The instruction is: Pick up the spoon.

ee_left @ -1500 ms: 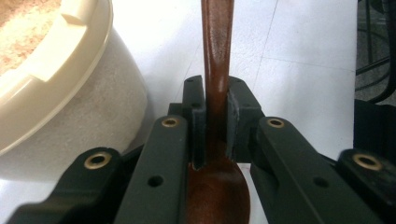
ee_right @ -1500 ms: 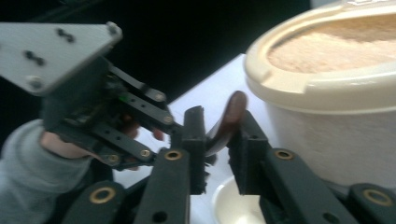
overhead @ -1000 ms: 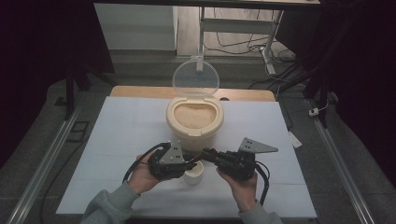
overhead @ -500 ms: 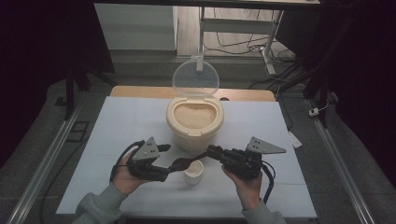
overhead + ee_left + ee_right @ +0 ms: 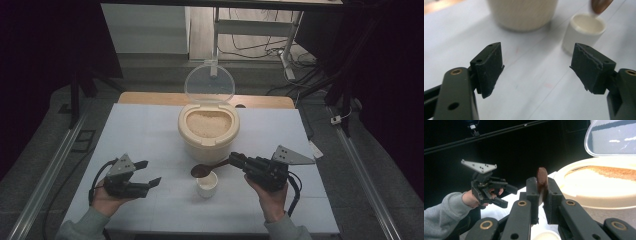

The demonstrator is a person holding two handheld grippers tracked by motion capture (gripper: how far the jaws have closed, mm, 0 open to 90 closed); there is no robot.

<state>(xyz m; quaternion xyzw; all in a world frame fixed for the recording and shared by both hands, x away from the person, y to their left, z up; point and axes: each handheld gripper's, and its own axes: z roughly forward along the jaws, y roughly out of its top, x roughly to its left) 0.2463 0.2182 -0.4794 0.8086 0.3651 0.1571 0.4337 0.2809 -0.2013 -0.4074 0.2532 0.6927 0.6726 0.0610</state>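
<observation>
A small white cup (image 5: 207, 186) stands on the white table in front of a cream rice container (image 5: 208, 129) whose clear lid (image 5: 209, 83) stands raised. My right gripper (image 5: 234, 160) is shut on the handle of a brown wooden spoon (image 5: 202, 171), whose bowl hovers over the cup. In the right gripper view the spoon (image 5: 541, 178) stands clamped between the jaws. My left gripper (image 5: 151, 173) sits at the front left, apart from the cup. Its jaws have just been opening and nothing is between them. In the left gripper view the cup (image 5: 584, 33) lies ahead to the right.
The white table top (image 5: 140, 130) rests on a wooden table whose far edge (image 5: 150, 97) shows behind the container. Metal rails run along both sides on the floor, and cables and a stand lie beyond the table. A small white tag (image 5: 316, 149) lies at the right edge.
My left gripper has let go beside the cup, drawn away to the left and down, and its jaws have opened. The right gripper with the spoon has stayed over the cup.
</observation>
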